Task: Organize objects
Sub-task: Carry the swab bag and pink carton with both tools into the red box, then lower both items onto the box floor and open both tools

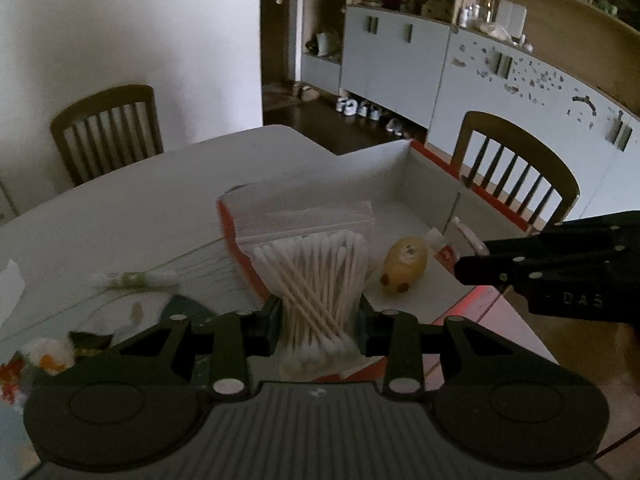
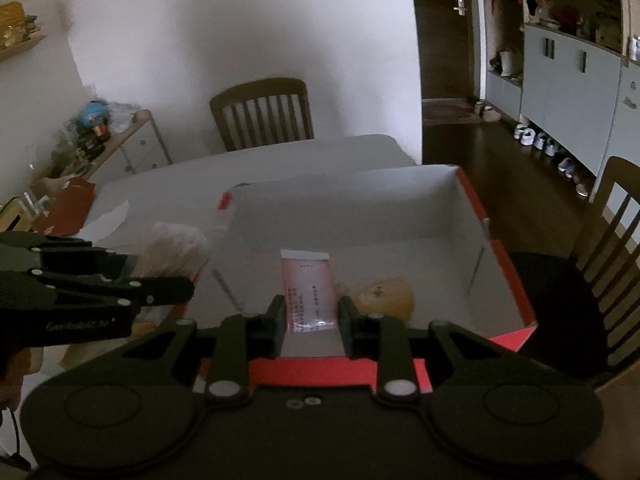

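The left gripper (image 1: pixel 318 324) has its jaws closed on a clear bag of swabs (image 1: pixel 316 276), held upright just over the near left wall of the box (image 1: pixel 400 164). The right gripper (image 2: pixel 312 322) has its jaws pressed narrow on a pink sachet (image 2: pixel 308 288), which hangs over the inside of the box, near its front edge. A yellow toy (image 1: pixel 404 266) lies on the white floor of the box, just beside the sachet.

The box is white inside and red outside, and sits on a pale counter (image 1: pixel 160 196) with a floral pattern at its near left. One wooden chair (image 1: pixel 108 132) stands at the counter's far side against a white wall; a second chair (image 1: pixel 516 168) stands to the right. Beyond are a dark wood floor, grey cabinets (image 1: pixel 396 56) with shoes (image 1: pixel 360 108) lined along their foot, and a dark door.
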The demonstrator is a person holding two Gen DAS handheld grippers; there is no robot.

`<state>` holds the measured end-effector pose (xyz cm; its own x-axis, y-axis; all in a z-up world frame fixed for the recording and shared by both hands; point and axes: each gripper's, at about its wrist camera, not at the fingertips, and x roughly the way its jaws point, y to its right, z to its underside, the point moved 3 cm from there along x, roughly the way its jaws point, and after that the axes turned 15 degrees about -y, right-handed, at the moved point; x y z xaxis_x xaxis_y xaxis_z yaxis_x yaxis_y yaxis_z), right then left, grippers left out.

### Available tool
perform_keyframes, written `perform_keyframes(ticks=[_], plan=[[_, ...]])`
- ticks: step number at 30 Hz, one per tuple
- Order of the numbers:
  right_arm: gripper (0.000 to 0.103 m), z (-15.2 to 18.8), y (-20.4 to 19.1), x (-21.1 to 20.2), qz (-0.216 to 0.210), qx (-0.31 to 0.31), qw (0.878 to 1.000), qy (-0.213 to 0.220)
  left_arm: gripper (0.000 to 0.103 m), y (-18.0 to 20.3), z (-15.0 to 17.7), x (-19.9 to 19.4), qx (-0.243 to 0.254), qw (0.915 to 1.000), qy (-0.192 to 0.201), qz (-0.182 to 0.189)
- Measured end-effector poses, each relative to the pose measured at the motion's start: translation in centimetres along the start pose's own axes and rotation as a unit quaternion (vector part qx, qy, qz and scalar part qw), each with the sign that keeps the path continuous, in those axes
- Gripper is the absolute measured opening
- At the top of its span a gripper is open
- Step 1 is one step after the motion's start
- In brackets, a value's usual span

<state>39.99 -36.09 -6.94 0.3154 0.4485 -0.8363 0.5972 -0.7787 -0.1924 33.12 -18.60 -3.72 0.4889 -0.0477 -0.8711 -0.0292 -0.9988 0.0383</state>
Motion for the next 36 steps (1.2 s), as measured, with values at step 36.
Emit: perform_keyframes(ticks=[36], plan=[[0.026, -6.1, 6.0, 11.3, 0.068, -0.015, 0.991, -0.113, 0.035, 4.2, -5.3, 13.0, 0.044, 0.9836, -0.161, -0.069]])
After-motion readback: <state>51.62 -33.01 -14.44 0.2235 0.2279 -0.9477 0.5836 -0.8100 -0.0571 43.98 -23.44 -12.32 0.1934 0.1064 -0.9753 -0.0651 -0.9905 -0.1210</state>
